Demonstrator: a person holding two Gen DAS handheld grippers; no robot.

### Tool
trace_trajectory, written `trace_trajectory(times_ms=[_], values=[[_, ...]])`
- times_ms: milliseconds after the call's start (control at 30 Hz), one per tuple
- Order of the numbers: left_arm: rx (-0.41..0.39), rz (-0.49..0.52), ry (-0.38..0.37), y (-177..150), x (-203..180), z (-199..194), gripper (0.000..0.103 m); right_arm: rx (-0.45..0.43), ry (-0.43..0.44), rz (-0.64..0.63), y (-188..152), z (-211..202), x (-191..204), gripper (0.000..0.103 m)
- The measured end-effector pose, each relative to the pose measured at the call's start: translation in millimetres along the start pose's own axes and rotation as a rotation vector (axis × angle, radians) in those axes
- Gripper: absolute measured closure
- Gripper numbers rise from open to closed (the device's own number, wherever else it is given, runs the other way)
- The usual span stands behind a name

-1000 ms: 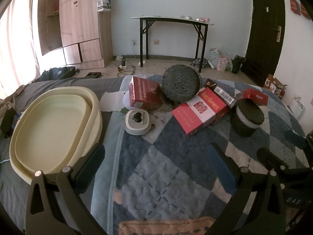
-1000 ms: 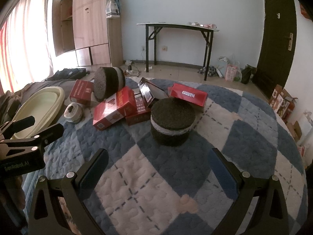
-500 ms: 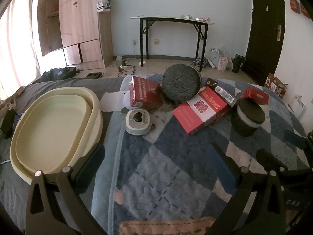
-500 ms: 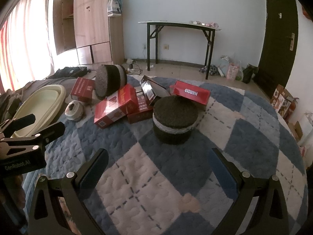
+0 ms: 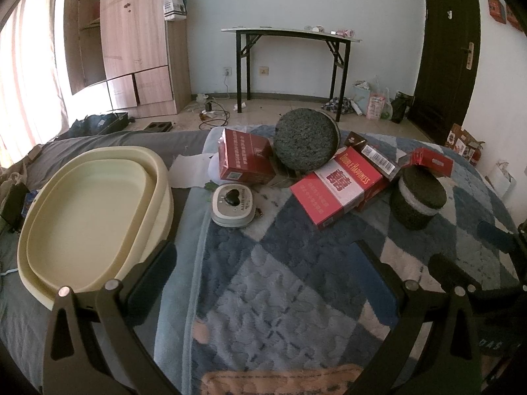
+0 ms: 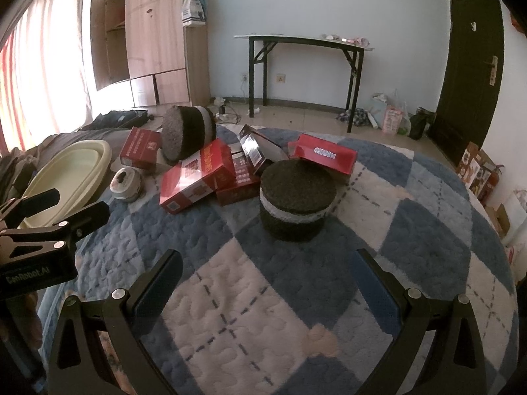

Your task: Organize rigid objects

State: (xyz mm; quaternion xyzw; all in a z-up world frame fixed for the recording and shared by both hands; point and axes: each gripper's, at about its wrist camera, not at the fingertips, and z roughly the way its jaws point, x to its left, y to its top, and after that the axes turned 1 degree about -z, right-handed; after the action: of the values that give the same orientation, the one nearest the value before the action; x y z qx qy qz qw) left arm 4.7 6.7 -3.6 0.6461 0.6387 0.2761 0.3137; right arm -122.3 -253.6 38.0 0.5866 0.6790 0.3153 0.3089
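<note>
A blue-and-white checked blanket [image 6: 296, 296] fills the lower frame over a bed, with a folding table [image 6: 303, 41] and dark door [image 6: 467, 65] behind. The cream oval basin [image 5: 89, 217] sits at left, its near rim cut off by the left gripper [image 5: 266, 283], fingers spread and empty. At centre, red cartons [image 5: 339, 187] partly hide one another between two dark round tins [image 6: 296, 200]. The right gripper [image 6: 263, 289] is likewise wide apart, holding nothing.
</note>
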Motion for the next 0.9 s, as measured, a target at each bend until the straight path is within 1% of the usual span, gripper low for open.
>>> trace_trajectory(times_ms=[900], values=[[-0.002, -0.010, 0.008, 1.8, 7.1, -2.0, 0.000, 0.007, 0.001, -0.004, 0.5, 1.4, 1.1, 0.000]])
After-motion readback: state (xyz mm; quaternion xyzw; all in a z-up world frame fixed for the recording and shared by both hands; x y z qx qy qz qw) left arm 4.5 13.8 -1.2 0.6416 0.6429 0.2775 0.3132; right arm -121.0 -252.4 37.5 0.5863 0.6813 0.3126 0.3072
